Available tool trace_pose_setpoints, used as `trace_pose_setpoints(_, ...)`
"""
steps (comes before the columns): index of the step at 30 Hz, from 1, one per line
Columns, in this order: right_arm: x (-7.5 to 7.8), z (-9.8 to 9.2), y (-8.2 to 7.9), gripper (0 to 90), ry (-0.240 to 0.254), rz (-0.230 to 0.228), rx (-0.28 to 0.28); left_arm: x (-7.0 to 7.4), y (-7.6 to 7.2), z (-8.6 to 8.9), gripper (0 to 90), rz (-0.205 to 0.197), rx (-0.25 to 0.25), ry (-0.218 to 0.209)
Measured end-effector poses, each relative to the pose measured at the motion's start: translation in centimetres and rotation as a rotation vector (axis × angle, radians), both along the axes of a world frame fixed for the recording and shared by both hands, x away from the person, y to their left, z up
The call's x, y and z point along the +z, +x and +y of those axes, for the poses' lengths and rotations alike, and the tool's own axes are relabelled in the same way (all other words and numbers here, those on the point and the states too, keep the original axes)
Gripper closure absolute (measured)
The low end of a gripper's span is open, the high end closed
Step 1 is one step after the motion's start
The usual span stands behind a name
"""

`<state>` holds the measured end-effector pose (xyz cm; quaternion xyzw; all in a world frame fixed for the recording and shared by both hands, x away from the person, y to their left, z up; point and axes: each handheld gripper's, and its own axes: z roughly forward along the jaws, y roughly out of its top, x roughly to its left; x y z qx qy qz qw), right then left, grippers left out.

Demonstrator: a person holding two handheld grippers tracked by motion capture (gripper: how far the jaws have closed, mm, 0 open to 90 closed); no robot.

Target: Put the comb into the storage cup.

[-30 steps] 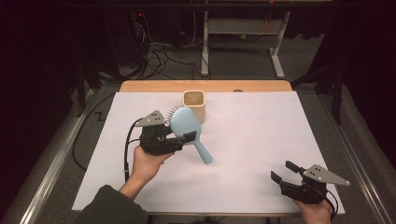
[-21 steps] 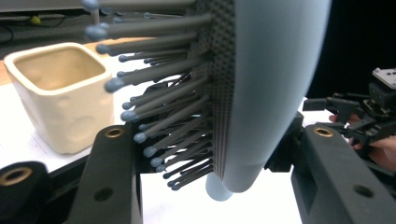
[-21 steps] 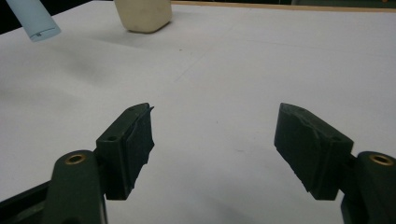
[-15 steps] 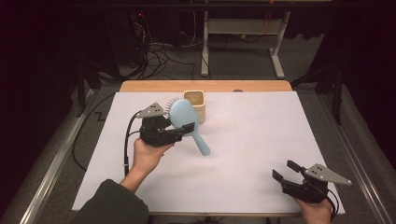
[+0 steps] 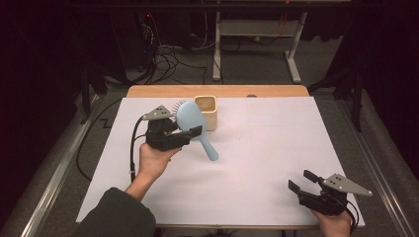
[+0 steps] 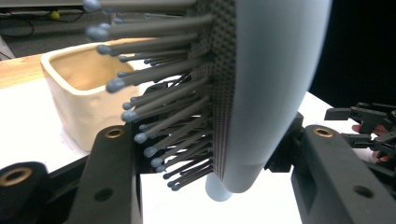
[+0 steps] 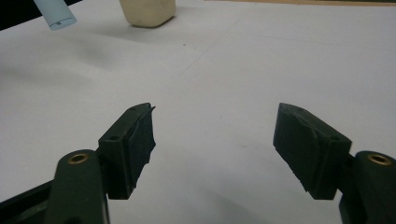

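A table (image 5: 276,163) is seen at the centre of the high view. A cup (image 5: 206,112) is set on it at the upper middle. Just left of the cup, a hairbrush (image 5: 192,123) is held above the table by the left gripper (image 5: 190,133). The right gripper (image 5: 301,181) is found at the lower right, well apart.

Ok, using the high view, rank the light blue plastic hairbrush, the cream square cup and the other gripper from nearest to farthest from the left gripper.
1. Light blue plastic hairbrush: clamped in the left gripper.
2. Cream square cup: just behind, toward the table's far edge.
3. Right gripper: near right corner, jaws open.
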<state>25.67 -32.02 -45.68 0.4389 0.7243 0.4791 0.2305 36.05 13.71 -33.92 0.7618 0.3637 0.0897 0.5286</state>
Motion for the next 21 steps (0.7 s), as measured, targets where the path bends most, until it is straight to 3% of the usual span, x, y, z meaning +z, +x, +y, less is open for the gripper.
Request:
trace_pose_setpoints(5,0.0,0.0,0.0,29.6,0.000,-0.001,-0.001,0.1,0.3,0.3,51.2,0.001,0.011,0.001)
trace_pose_setpoints(8,0.0,0.0,0.0,29.7,0.001,-0.002,0.001,0.7,0.2,0.3,51.2,-0.020,0.020,0.048)
trace_pose_setpoints(11,0.0,0.0,-0.1,30.0,-0.001,-0.009,-0.003,1.3,0.4,0.7,51.2,-0.013,0.016,0.032)
trace_pose_setpoints(13,0.0,0.0,-0.1,30.0,-0.003,-0.010,-0.002,1.6,0.6,0.6,51.2,-0.027,0.029,0.061)
trace_pose_setpoints(21,0.0,0.0,-0.1,30.0,0.000,-0.007,-0.002,2.5,1.9,0.4,51.2,-0.034,0.046,0.071)
